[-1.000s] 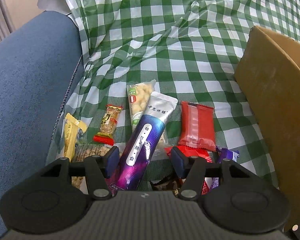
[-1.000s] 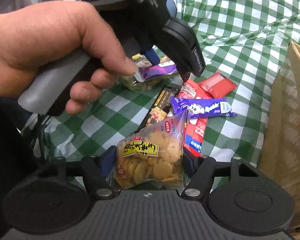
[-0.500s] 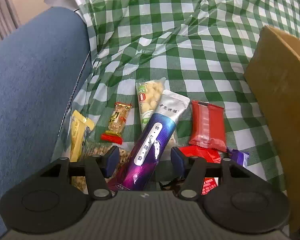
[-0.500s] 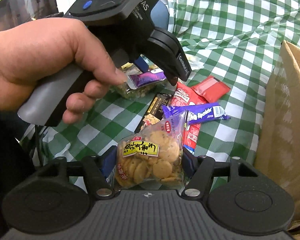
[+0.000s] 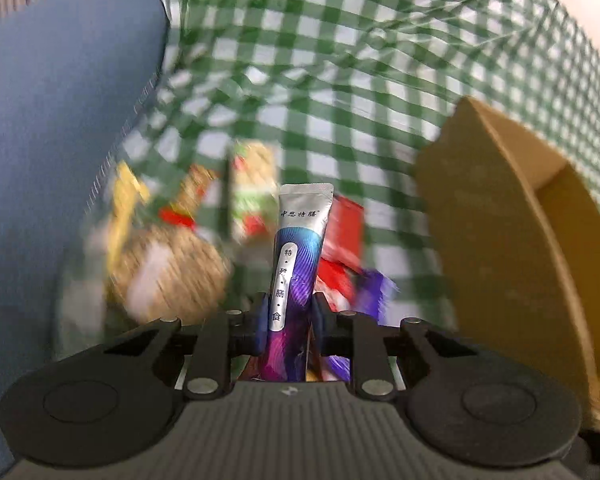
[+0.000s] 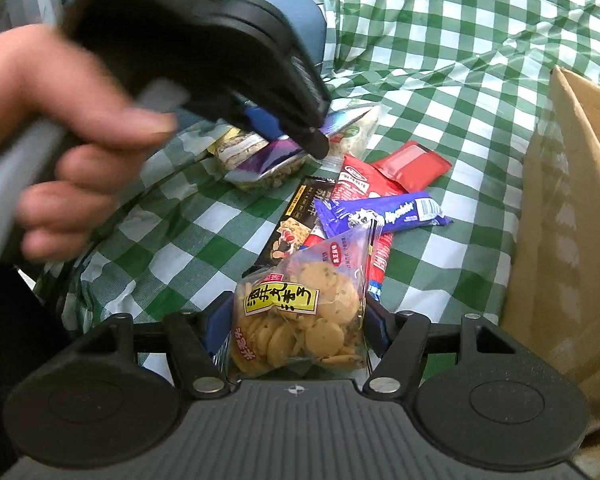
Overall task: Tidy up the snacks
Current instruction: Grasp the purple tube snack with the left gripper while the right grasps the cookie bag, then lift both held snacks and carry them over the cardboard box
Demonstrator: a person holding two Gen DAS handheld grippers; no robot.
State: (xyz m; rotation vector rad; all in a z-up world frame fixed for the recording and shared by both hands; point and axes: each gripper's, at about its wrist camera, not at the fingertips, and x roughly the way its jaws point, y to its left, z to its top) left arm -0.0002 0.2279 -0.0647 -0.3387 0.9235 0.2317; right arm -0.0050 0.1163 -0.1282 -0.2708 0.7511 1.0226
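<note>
My left gripper [image 5: 288, 312] has its jaws closing on a purple and silver stick packet [image 5: 302, 240]; the pads press its lower part and it stands straight up between them. In the right wrist view a hand [image 6: 60, 140] holds that left gripper [image 6: 288, 136] over the snack pile, with the purple packet [image 6: 268, 156] in its jaws. My right gripper [image 6: 296, 320] is shut on a clear bag of small round biscuits [image 6: 300, 300] with a yellow label, held above the checked cloth [image 6: 460, 60].
Loose snacks lie on the cloth: a red packet [image 6: 412, 164], a blue-purple bar [image 6: 384, 212], a black bar [image 6: 300, 216], a seed cake packet [image 6: 240, 148]. An open cardboard box [image 5: 500, 240] stands at the right. A blue cushion [image 5: 60, 120] borders the left.
The left jaws went from wide apart to pressed on the purple stick packet, and the gripper lifted and rolled, blurring its view. The right gripper kept still with the biscuit bag.
</note>
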